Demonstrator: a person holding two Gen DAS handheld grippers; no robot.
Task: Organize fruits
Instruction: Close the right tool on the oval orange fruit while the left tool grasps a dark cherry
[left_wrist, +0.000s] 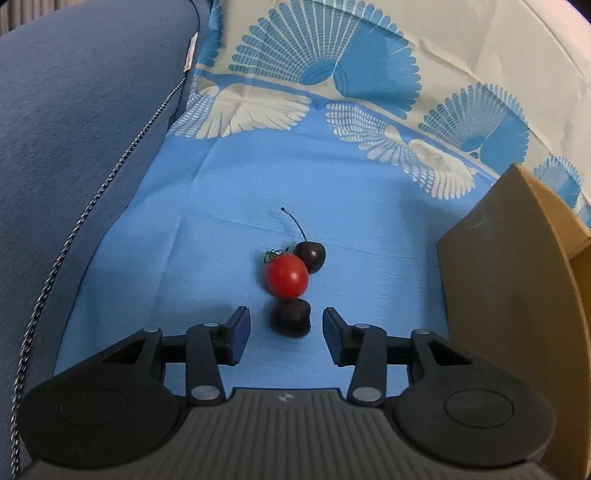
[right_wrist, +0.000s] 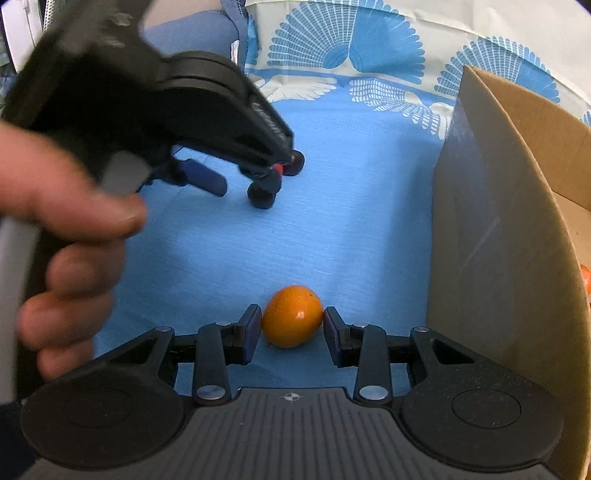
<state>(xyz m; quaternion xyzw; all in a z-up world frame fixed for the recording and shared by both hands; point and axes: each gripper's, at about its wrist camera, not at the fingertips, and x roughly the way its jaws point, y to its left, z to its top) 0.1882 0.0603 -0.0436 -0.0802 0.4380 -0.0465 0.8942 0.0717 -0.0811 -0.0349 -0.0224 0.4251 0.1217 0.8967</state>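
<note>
On the blue cloth (left_wrist: 229, 192) three small fruits lie in a row: a dark cherry (left_wrist: 290, 317) nearest, a red cherry tomato (left_wrist: 287, 275) behind it, and a stemmed dark cherry (left_wrist: 312, 254) farthest. My left gripper (left_wrist: 286, 332) is open, its pads either side of the nearest cherry with gaps on both sides. In the right wrist view the left gripper (right_wrist: 242, 182) hovers over that group, held by a hand (right_wrist: 66, 229). My right gripper (right_wrist: 291, 328) is shut on an orange kumquat (right_wrist: 291, 315) resting on the cloth, both pads touching it.
A cardboard box (right_wrist: 491, 240) stands to the right, its brown wall (left_wrist: 509, 295) close to both grippers; something orange (right_wrist: 585, 280) shows inside it. A dark blue cushion (left_wrist: 74, 147) borders the cloth on the left. Patterned white-and-blue fabric (left_wrist: 332, 74) lies behind.
</note>
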